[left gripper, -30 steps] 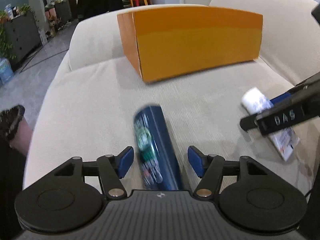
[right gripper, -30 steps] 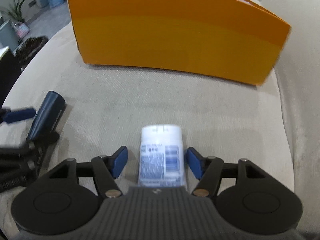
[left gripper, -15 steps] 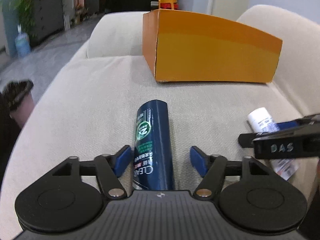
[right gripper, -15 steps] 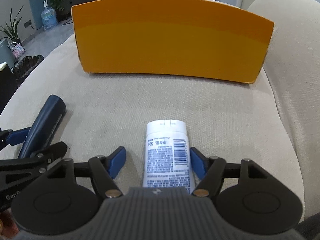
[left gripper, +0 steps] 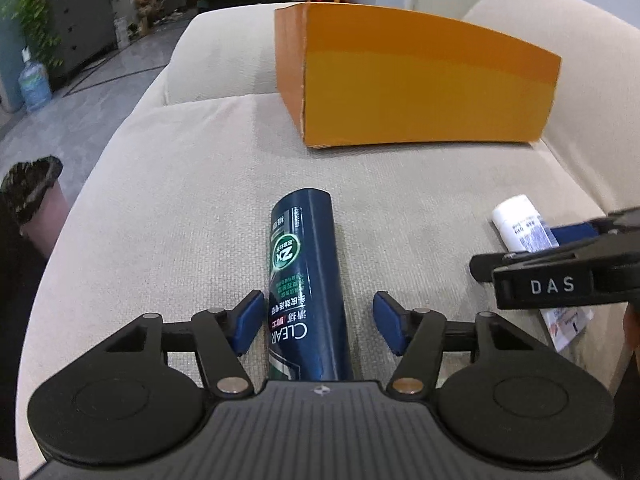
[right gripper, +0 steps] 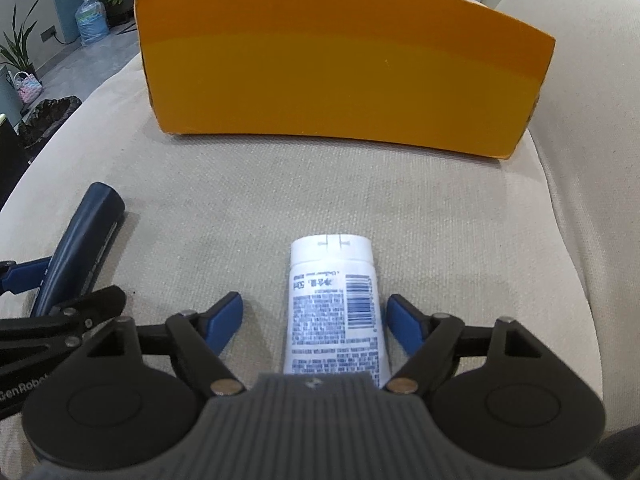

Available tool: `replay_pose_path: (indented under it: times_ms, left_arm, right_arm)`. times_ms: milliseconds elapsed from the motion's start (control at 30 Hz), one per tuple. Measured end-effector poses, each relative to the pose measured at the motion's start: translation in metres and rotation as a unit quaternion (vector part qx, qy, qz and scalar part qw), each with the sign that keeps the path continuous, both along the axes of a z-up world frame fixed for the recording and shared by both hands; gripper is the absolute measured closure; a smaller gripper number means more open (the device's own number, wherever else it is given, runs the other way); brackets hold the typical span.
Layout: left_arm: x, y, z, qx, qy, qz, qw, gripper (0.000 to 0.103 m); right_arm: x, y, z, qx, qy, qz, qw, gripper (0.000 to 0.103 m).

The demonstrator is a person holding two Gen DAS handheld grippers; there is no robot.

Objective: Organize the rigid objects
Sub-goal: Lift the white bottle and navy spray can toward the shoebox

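Observation:
A dark blue CLEAR shampoo bottle lies on the beige sofa seat, lengthwise between the open fingers of my left gripper. The left blue pad is close to the bottle; the right pad stands apart. A white tube with a barcode lies between the open fingers of my right gripper, nearer the right pad. The tube also shows in the left wrist view, behind the right gripper's finger. The bottle also shows in the right wrist view. An orange box stands beyond both.
The sofa backrest rises on the right, and a cushion lies behind the box. The seat's left edge drops to the floor, where a dark bin stands. A water jug is far left.
Both grippers have settled and levelled over the sofa seat. The bottle and the tube now lie sharp and centred between the open fingers, and the box looks farther off.

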State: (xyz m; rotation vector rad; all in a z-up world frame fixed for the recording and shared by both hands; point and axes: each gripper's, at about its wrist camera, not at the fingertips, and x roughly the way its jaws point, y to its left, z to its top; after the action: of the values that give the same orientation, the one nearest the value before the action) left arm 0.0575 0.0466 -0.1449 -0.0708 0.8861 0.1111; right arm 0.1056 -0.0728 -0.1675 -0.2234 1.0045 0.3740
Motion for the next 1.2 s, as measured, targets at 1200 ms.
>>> replay_pose_path:
  times_ms: [1200]
  left_arm:
    - [0.051,-0.009,0.117,0.002,-0.088,-0.094,0.9917,0.065]
  right_arm:
    - [0.017,-0.053,0.128,0.074,-0.091,0.004,0.993,0.057]
